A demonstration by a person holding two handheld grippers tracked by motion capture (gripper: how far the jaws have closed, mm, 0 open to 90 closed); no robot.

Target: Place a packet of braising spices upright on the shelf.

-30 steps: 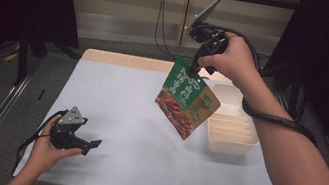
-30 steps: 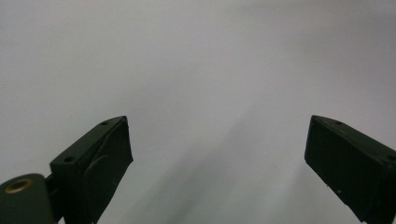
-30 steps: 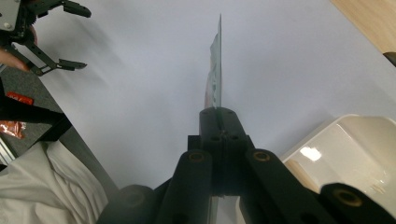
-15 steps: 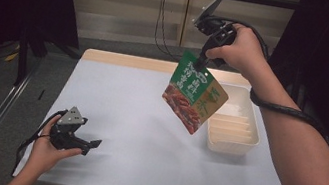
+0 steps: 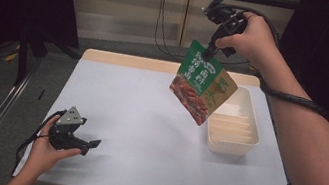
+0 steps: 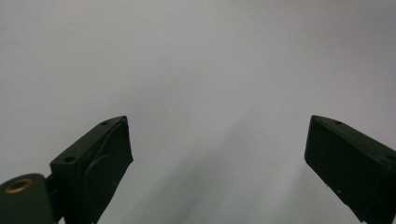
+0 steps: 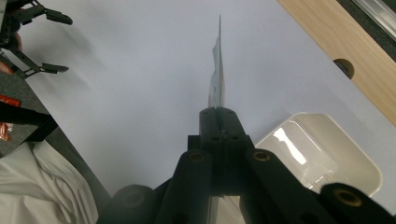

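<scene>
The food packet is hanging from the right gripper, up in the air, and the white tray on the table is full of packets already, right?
Not quite. The white tray is empty, as the high view shows. The rest holds: the right gripper pinches the food packet by its top edge, in the air above the table.

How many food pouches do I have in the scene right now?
1. The pouch hangs in the air from the right gripper, jaws shut on its top edge, above the table beside the white tray. None seen in the tray.
</scene>
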